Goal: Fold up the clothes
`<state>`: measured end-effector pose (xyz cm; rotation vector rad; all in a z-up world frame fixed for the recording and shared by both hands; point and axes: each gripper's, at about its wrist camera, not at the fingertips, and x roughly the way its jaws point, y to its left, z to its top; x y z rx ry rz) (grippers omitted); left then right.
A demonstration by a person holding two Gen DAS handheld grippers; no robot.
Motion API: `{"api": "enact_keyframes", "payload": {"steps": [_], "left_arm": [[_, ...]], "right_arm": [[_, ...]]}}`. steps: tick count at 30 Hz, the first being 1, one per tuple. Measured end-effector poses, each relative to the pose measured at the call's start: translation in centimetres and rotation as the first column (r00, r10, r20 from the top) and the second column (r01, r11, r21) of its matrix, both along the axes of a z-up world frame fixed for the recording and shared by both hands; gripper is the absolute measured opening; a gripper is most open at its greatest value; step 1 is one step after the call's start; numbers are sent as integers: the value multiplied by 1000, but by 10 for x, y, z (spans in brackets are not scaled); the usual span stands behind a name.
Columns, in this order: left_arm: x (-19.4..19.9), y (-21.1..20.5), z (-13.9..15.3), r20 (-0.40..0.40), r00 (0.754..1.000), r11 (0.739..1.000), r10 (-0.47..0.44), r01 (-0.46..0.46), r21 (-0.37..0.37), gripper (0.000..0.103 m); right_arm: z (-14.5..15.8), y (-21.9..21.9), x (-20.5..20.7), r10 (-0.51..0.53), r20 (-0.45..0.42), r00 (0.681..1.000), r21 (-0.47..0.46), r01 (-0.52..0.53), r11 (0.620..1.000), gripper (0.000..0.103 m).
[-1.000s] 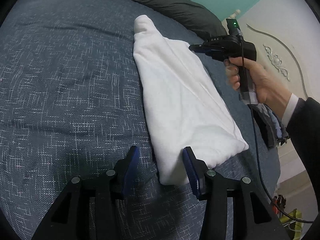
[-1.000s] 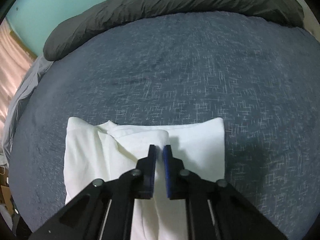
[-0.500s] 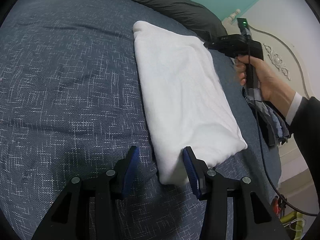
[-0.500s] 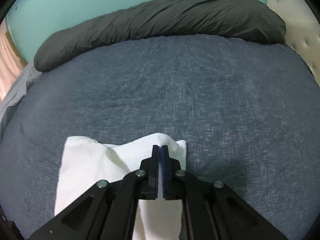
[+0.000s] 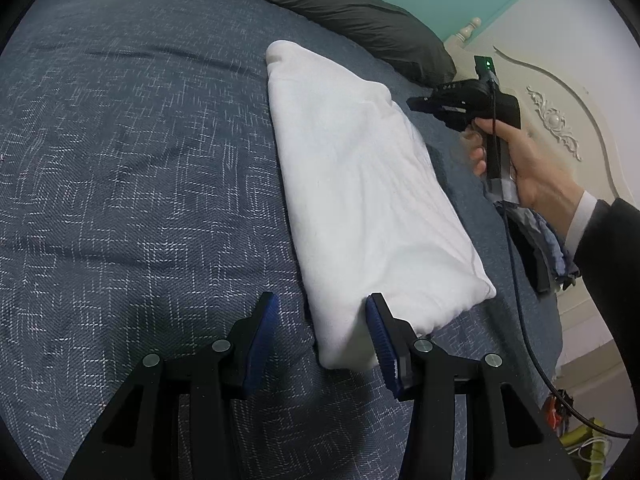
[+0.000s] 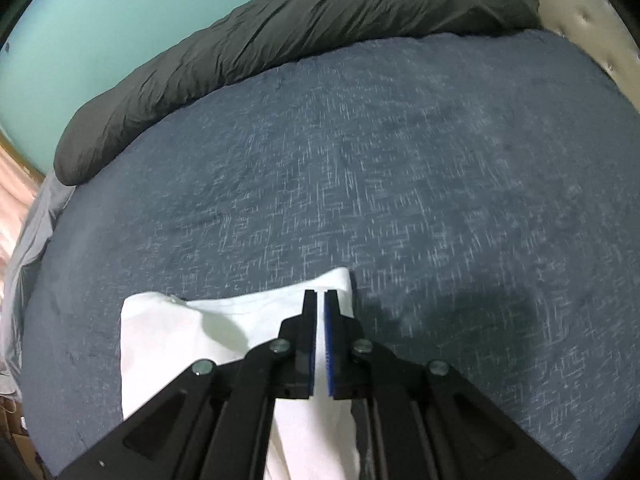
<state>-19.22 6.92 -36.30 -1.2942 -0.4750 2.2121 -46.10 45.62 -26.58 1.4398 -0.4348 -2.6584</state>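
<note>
Both claws sit at the white garment (image 5: pixel 368 200), folded long on the bed (image 5: pixel 132 184) at frame centre: left claw (image 5: pixel 320 332) half open around its near corner, not pinching; right claw (image 6: pixel 320 344) closed, empty, over the far end. Next likely calls for pinching both ends and folding across.

The near corner of the folded white garment (image 5: pixel 372 200) is partly covered by the left claw (image 5: pixel 322 328), so contact between its pad and the cloth cannot be judged. In the right wrist view, the right claw (image 6: pixel 320 300) and its black frame cover much of the garment, whose near end runs off the bottom edge. The bed cover (image 6: pixel 440 184) there is smeared by motion blur. Dark clothing (image 5: pixel 540 248) beside the bed is half hidden behind the person's hand (image 5: pixel 520 160). Small items on the floor (image 5: pixel 576 428) are too small to identify.
</note>
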Motion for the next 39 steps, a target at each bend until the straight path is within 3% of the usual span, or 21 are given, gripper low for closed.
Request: {"api": "enact_keyframes", "payload": {"steps": [9,12,16,19,20,21,23,30,31,33,39], "left_arm": [[-2,-1,-1,5,1000,1000,1,-1,7,50],[-2,-3,-2,5,1000,1000,0,0,7,51],[-4,-4,-4,4,1000,1000,1,-1,7,51],[-1,-1,-4,4,1000,1000,1,-1,7,51],[-1,-1,-4,4,1000,1000,1,-1,6,51],[-1,-1,-4,3,1000,1000,1,-1,6,51],[0,0,-4,4,1000,1000,1,-1,6,51],[-2,2,-5,5,1000,1000,1,-1,8,51],[-2,2,-4,6,1000,1000,1,-1,7,51],[-3,2,-5,5,1000,1000,2,-2,7,51],[-3,1,-5,3,1000,1000,2,-2,7,51]], "right_arm": [[-27,-6,5,37,102,994,35,-41,999,3],[-27,-5,9,34,63,997,25,-36,999,3],[-18,-4,10,-23,34,999,139,18,990,3],[5,-3,15,6,-75,997,3,-5,1000,3],[7,-5,14,28,-79,997,-45,-32,998,8],[7,-10,11,49,-62,997,-50,-52,997,26],[7,-20,7,94,-32,995,-59,-95,994,42],[-6,-41,6,217,5,976,-53,-216,975,40],[-7,-43,7,223,5,975,-49,-223,974,37],[-9,-46,6,236,-4,972,-35,-236,971,14],[-12,-50,0,214,-13,977,6,-214,977,7]]}}
